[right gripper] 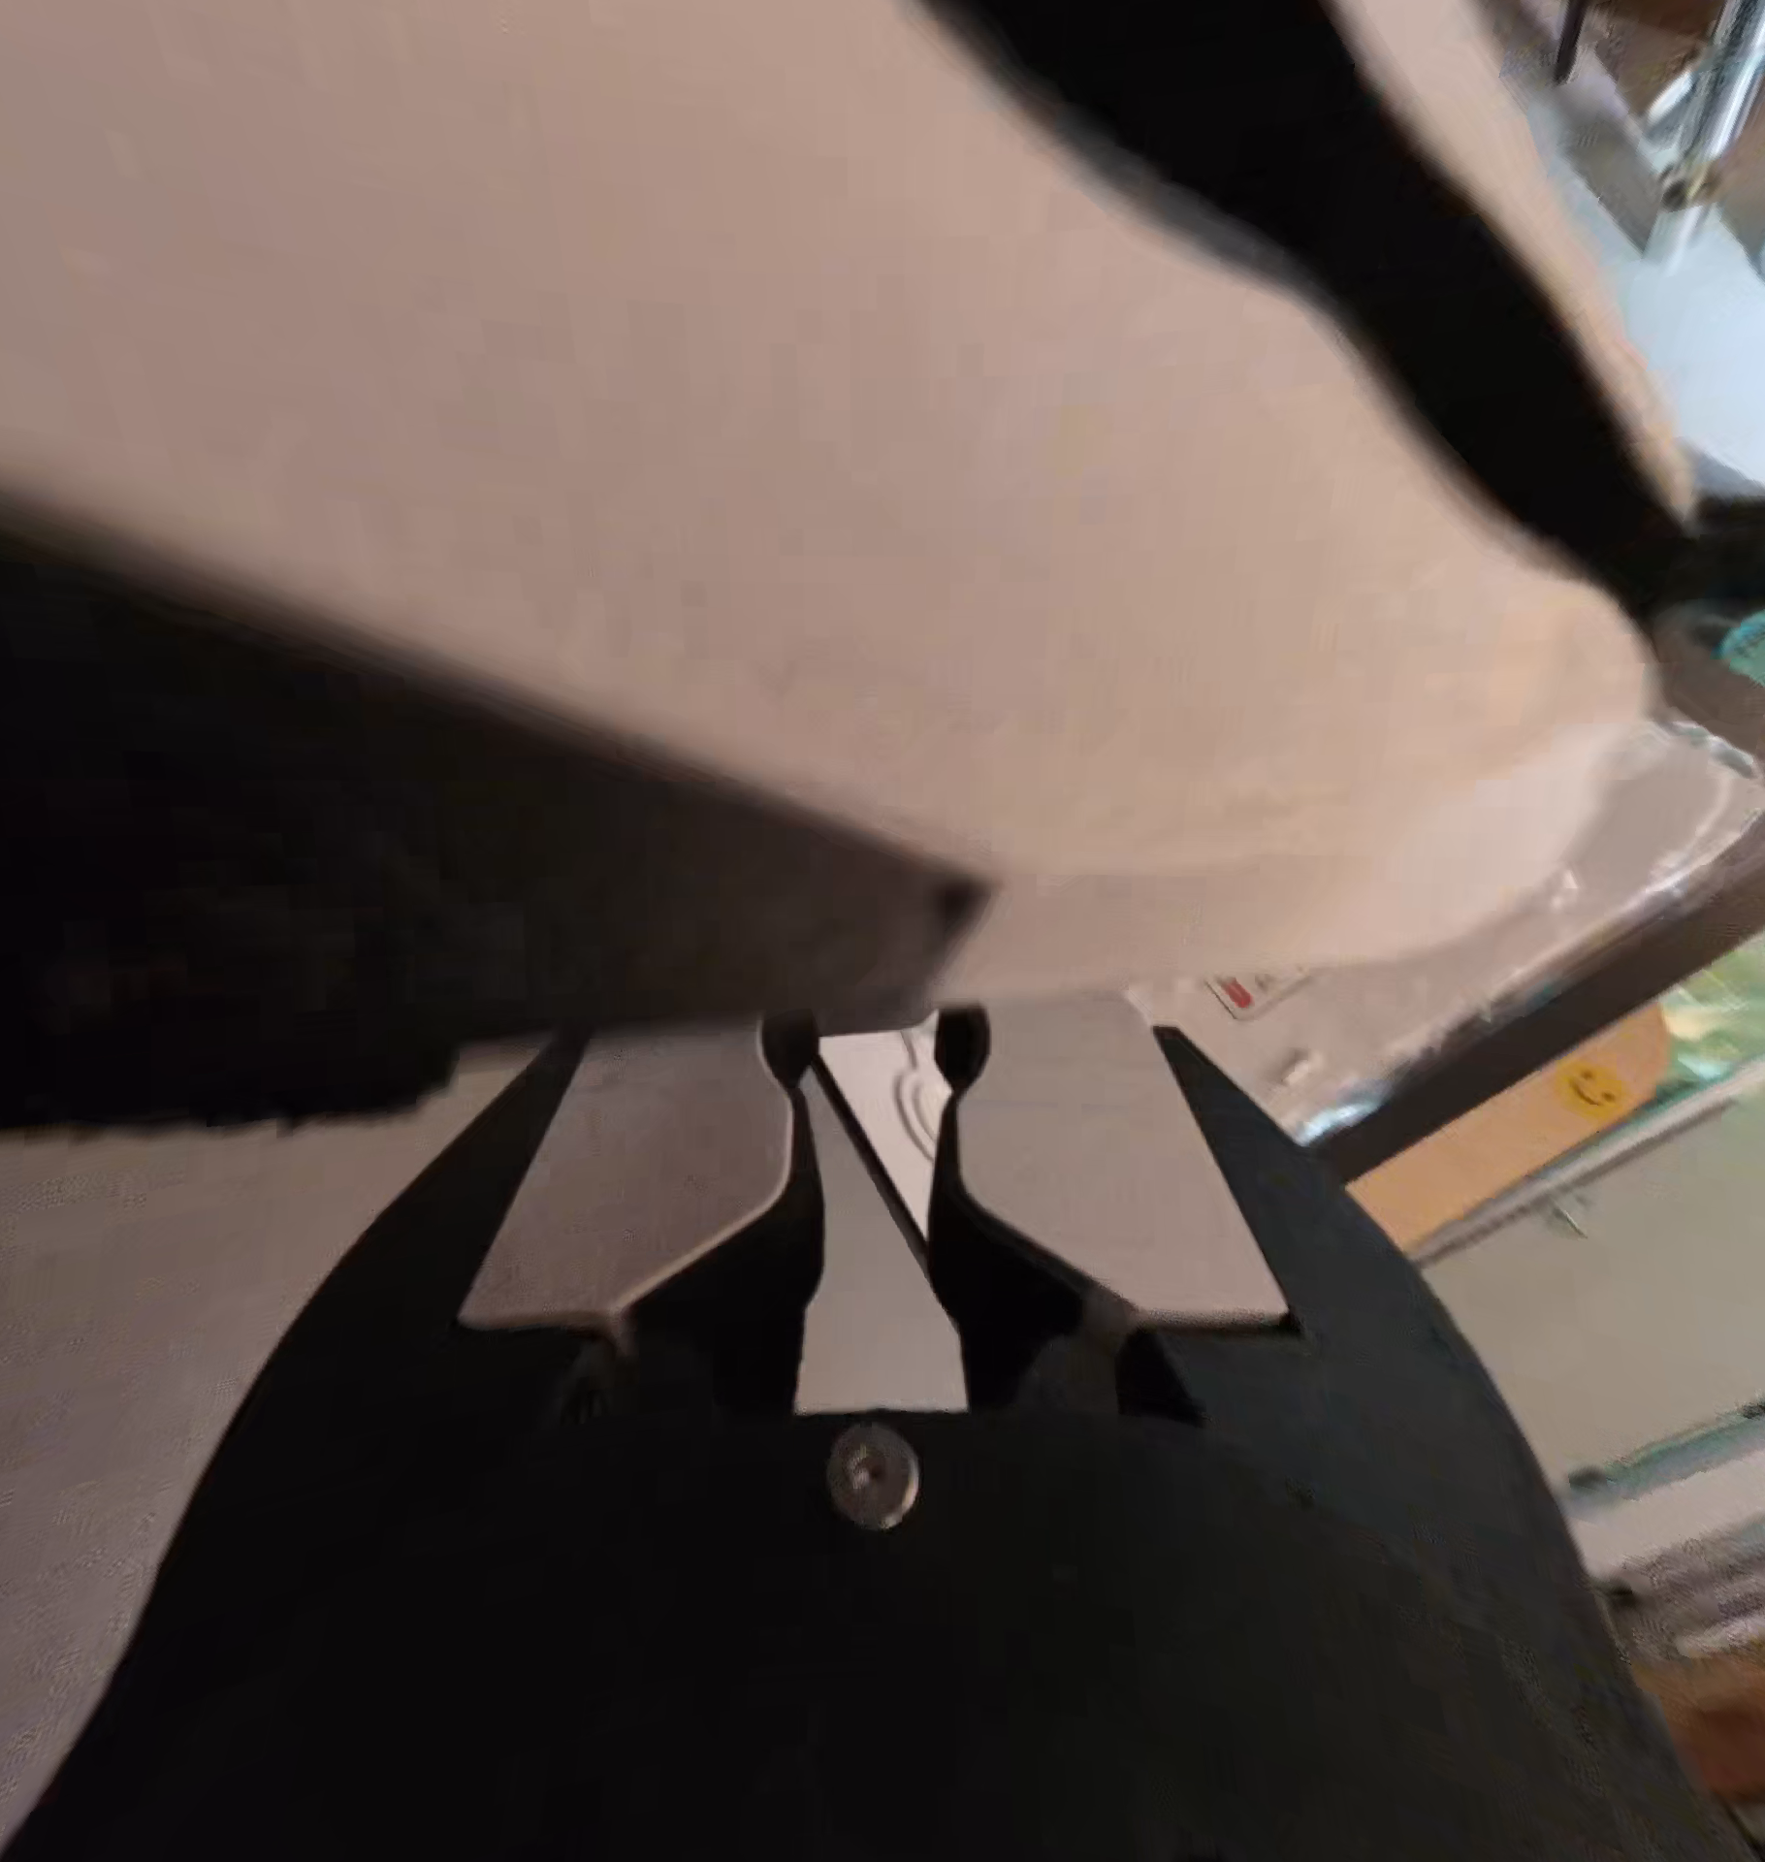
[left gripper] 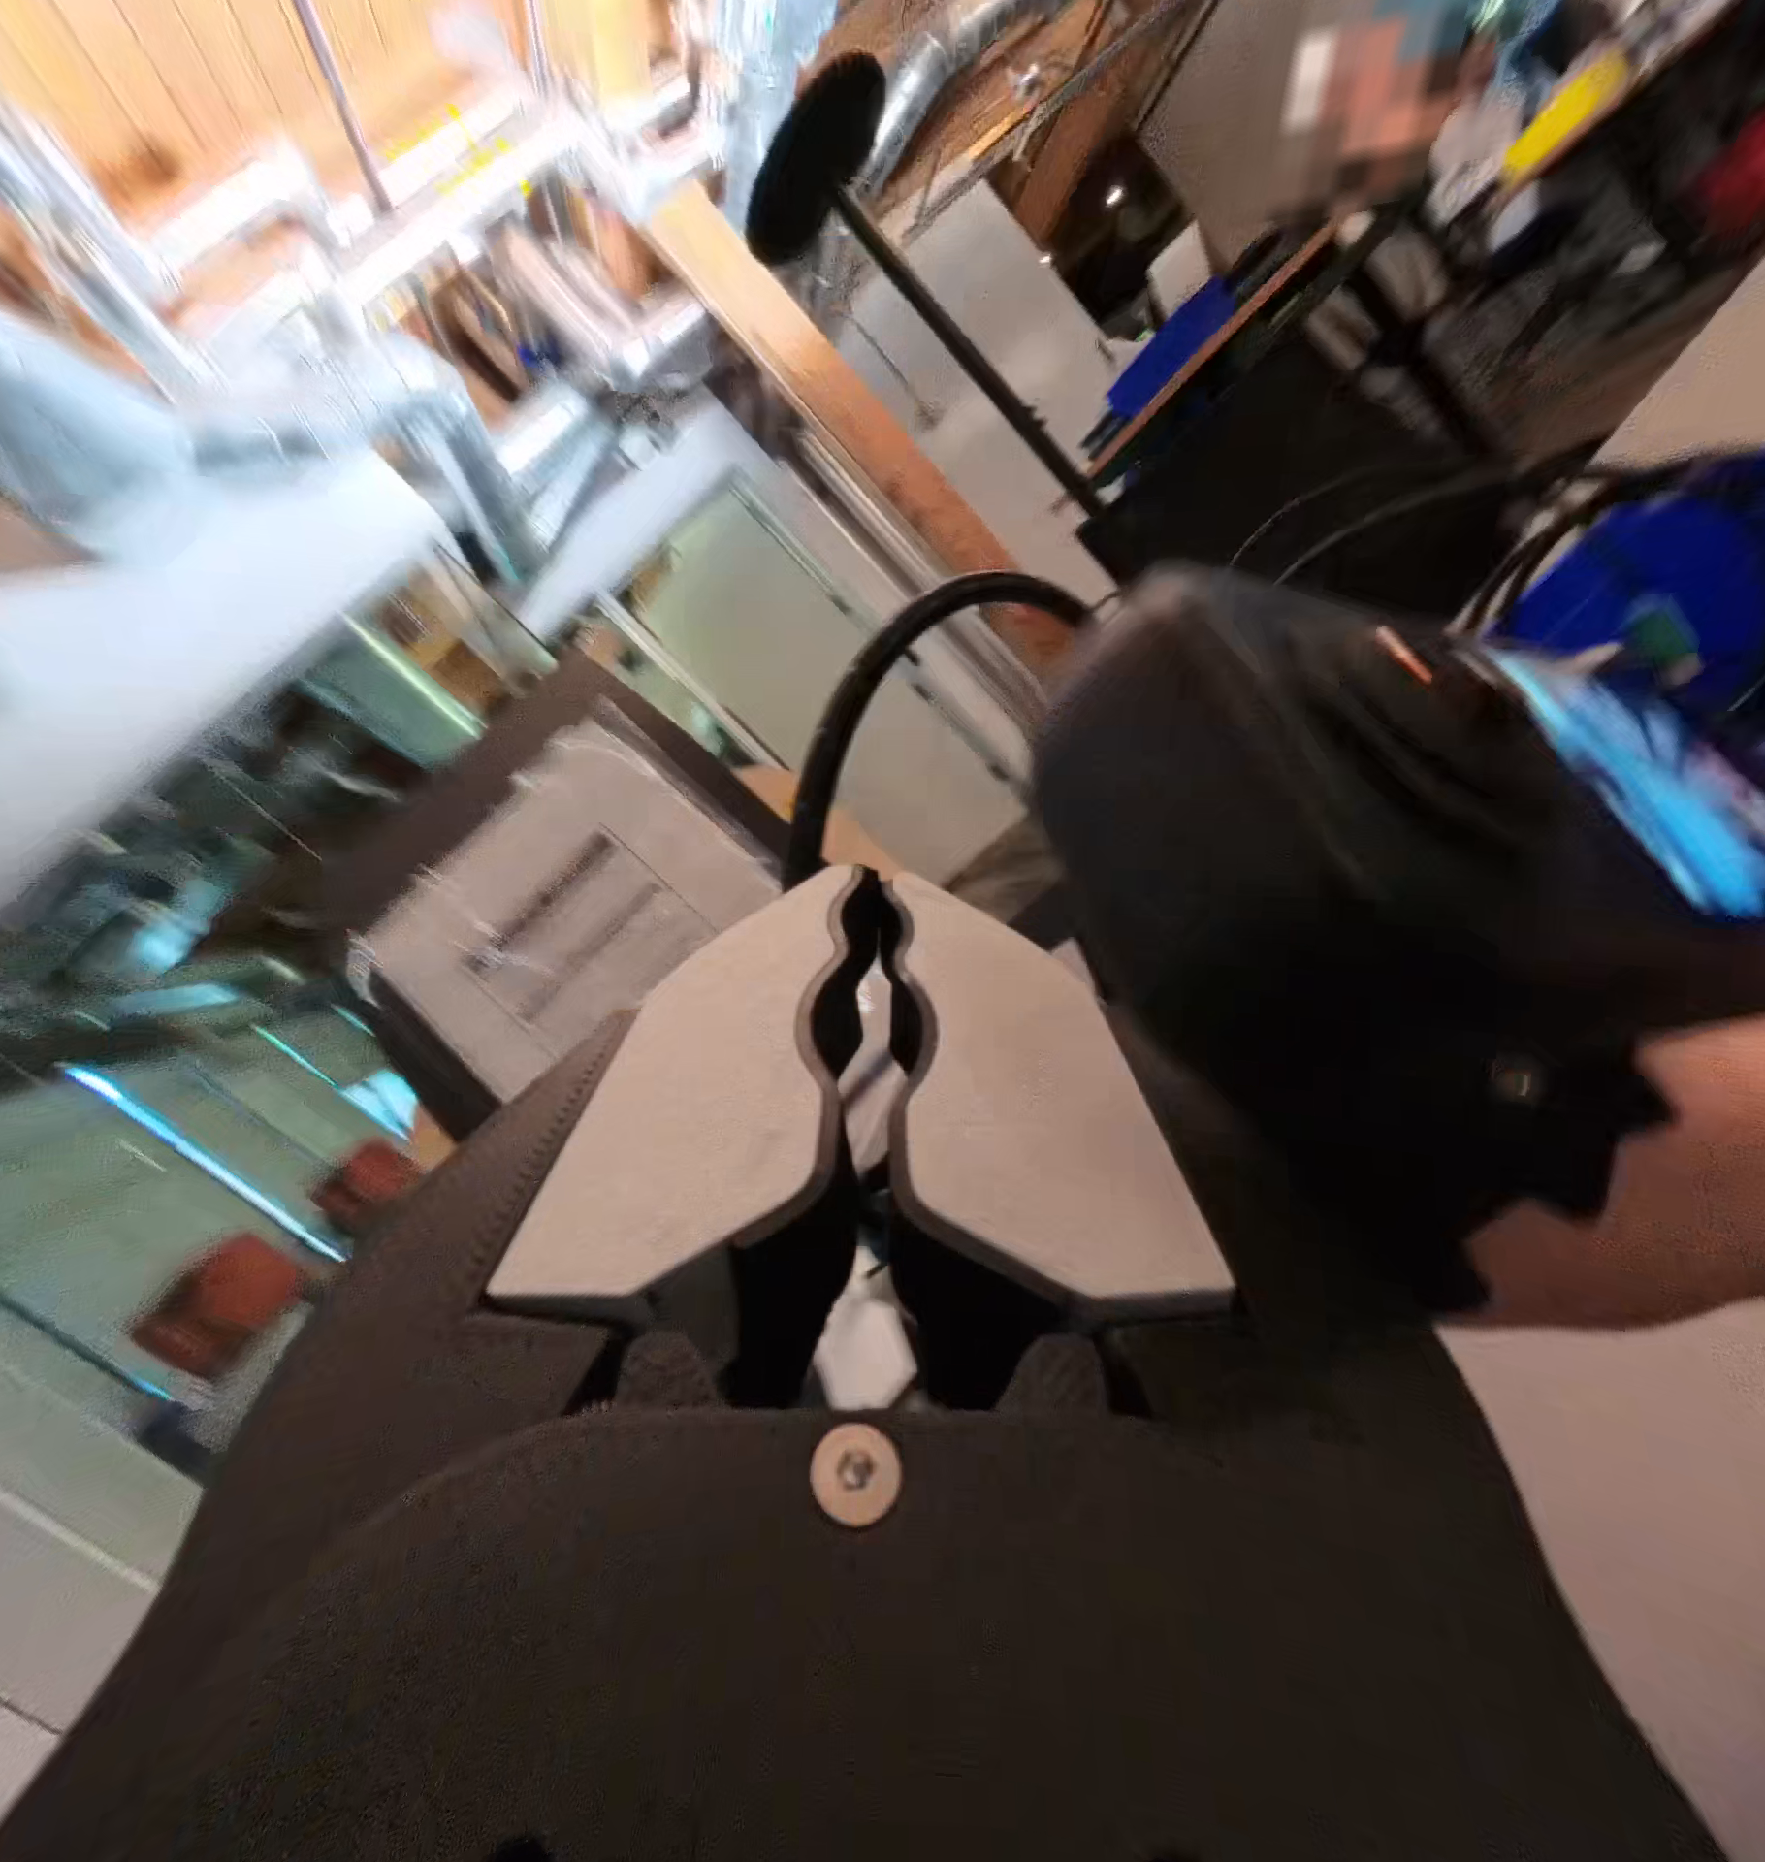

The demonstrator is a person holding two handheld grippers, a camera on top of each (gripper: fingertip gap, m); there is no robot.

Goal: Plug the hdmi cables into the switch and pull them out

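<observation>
In the left wrist view my left gripper (left gripper: 868, 887) is shut at its tips. A black HDMI cable (left gripper: 858, 685) rises from those tips and arcs up to the right. The right gripper's black body (left gripper: 1312, 856), held by a hand (left gripper: 1715, 1159), is close on the right. In the right wrist view my right gripper (right gripper: 873, 1048) has its fingers apart. A white flat thing (right gripper: 889, 1108), probably the switch, shows between them. The left gripper's beige finger (right gripper: 858, 504) lies across the view and hides my right fingertips. Whether they press on the white thing is hidden.
The grey table top (right gripper: 103, 1310) lies below. A clear plastic bag (right gripper: 1564, 907) and a cardboard box (right gripper: 1523, 1118) are at the right. Both views are blurred. Shelves and benches (left gripper: 1463, 353) stand far behind.
</observation>
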